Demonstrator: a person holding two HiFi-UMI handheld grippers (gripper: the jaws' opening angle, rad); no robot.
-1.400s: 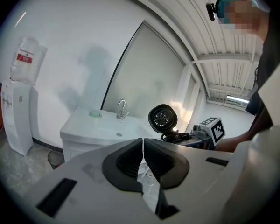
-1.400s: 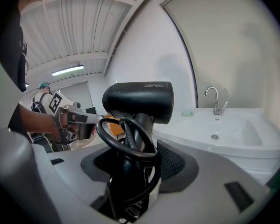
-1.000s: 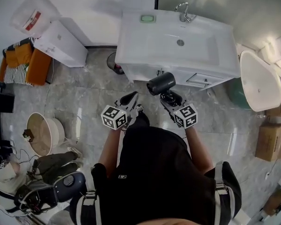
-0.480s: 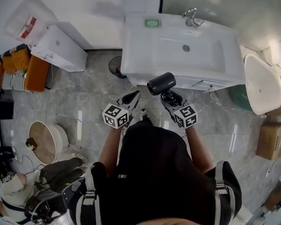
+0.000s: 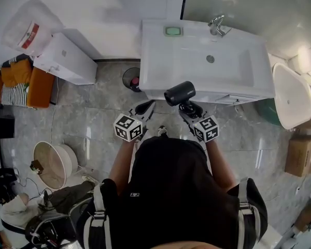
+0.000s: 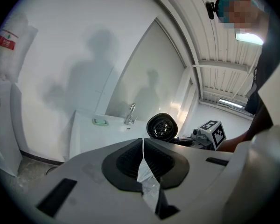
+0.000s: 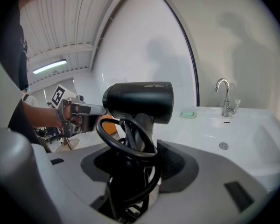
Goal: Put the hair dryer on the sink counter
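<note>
A black hair dryer (image 5: 179,93) stands upright in my right gripper (image 5: 188,108), whose jaws are shut on its handle and looped cord. In the right gripper view the hair dryer (image 7: 139,99) fills the middle, its barrel level, with the cord (image 7: 126,139) coiled round the handle. It hangs just before the front edge of the white sink counter (image 5: 160,56). My left gripper (image 5: 145,108) is shut with nothing in it, beside the right one. From the left gripper view the dryer's round end (image 6: 162,127) shows ahead and to the right.
The counter holds a basin (image 5: 220,61), a tap (image 5: 216,25) and a green soap dish (image 5: 172,31). A small bin (image 5: 130,79) sits on the floor left of the cabinet. A white box (image 5: 66,58), an orange seat (image 5: 20,82) and a toilet (image 5: 290,95) stand around.
The sink cabinet has come nearer in the head view as the person stepped forward. Both grippers keep their pose, and the hair dryer now reaches the counter's front edge.
</note>
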